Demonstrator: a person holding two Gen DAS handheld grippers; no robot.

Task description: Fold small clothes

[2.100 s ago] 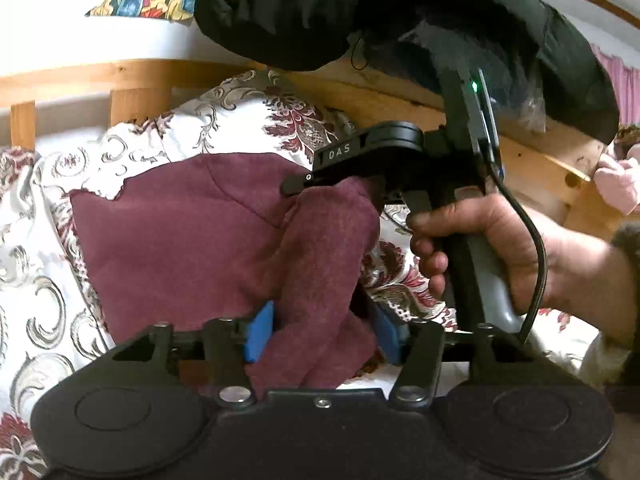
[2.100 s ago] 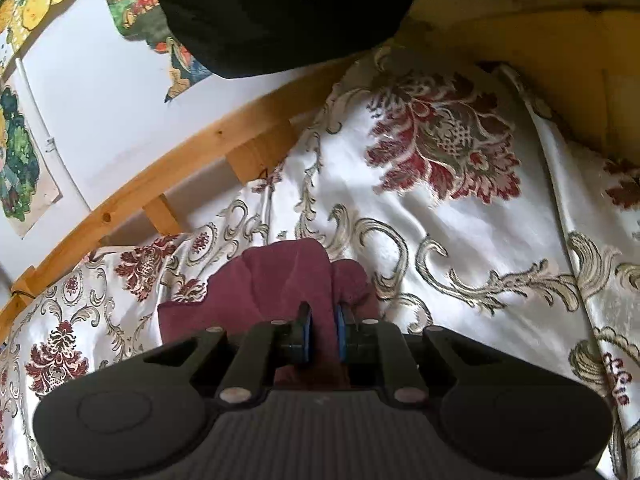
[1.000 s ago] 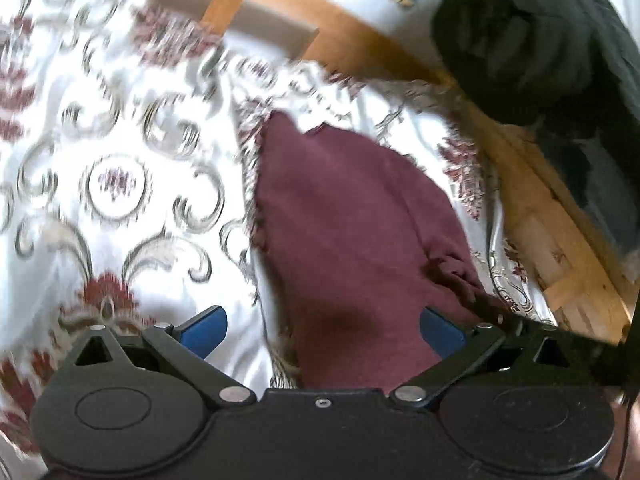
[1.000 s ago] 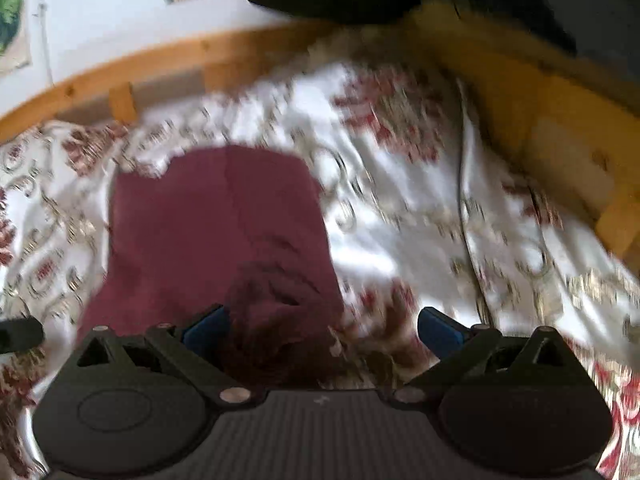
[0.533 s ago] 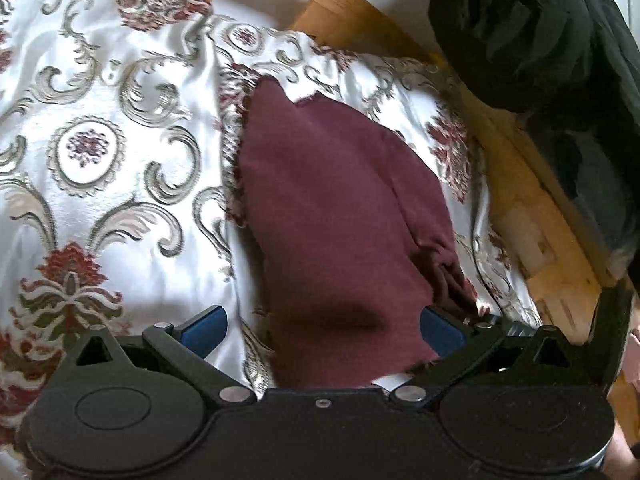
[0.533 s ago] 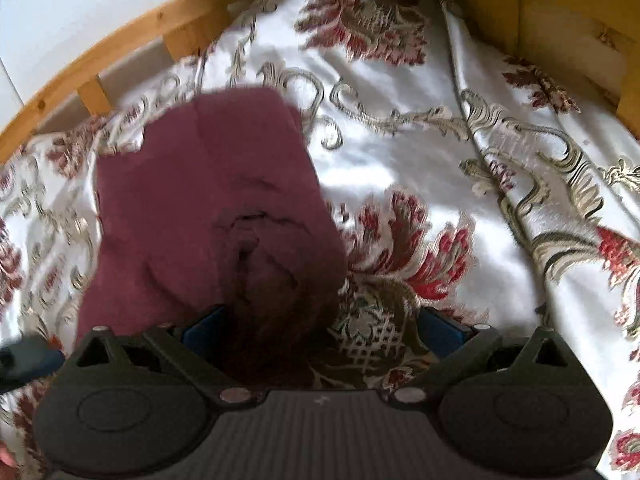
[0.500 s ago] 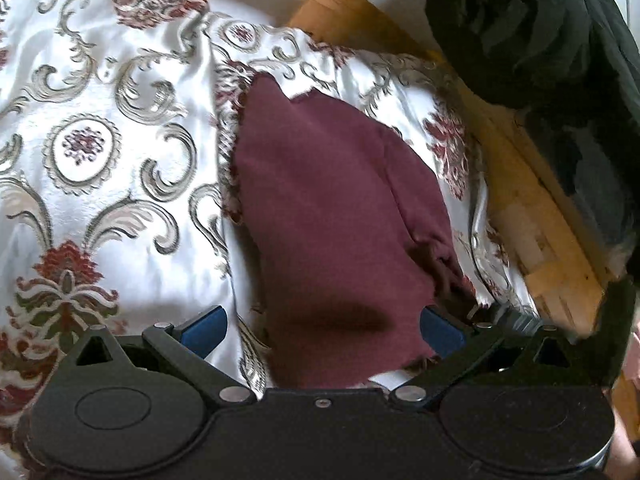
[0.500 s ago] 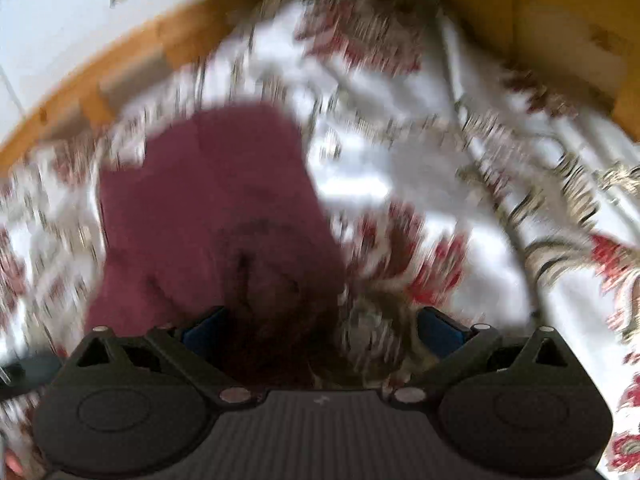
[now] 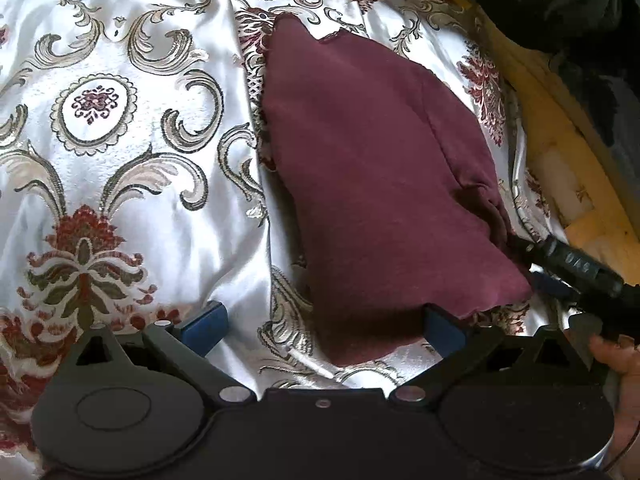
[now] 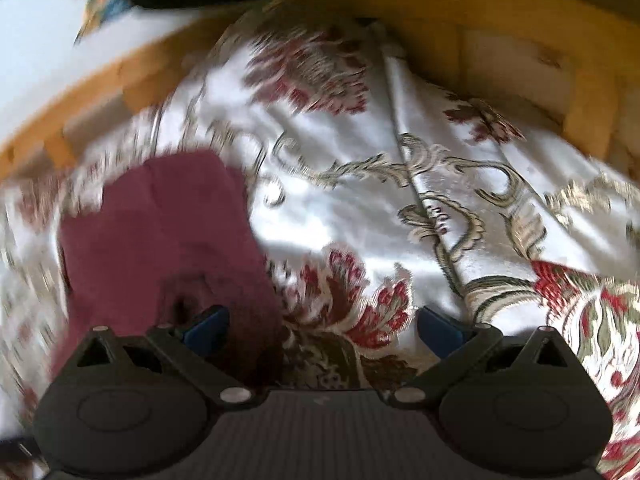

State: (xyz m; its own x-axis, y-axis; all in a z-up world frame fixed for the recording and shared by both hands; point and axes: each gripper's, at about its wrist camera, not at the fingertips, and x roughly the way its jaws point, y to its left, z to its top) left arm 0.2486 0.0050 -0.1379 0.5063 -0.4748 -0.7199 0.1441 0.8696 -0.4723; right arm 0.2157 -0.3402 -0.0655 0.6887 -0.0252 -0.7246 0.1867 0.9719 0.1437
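Both my tongs — left point(image 9: 324, 330), right point(image 10: 322, 328) — spread, empty; the maroon garment point(image 9: 376, 168) lies centre-frame, apparently folded, on the bedspread point(image 9: 120, 140).

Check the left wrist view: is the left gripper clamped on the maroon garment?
No, the left gripper stands wide open, and the maroon garment lies flat on the bedspread.

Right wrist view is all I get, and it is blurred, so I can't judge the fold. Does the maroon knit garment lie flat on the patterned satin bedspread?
Observer: Mostly; the left wrist view shows the maroon knit garment lying flat on the patterned satin bedspread, bunched only along its right edge.
Operator: Is the left gripper holding it?
Observer: No, the left gripper is open, its blue-padded fingers spread over the near hem.
Operator: Anything else close by?
Observer: The right gripper's black tip sits at the bunched corner.
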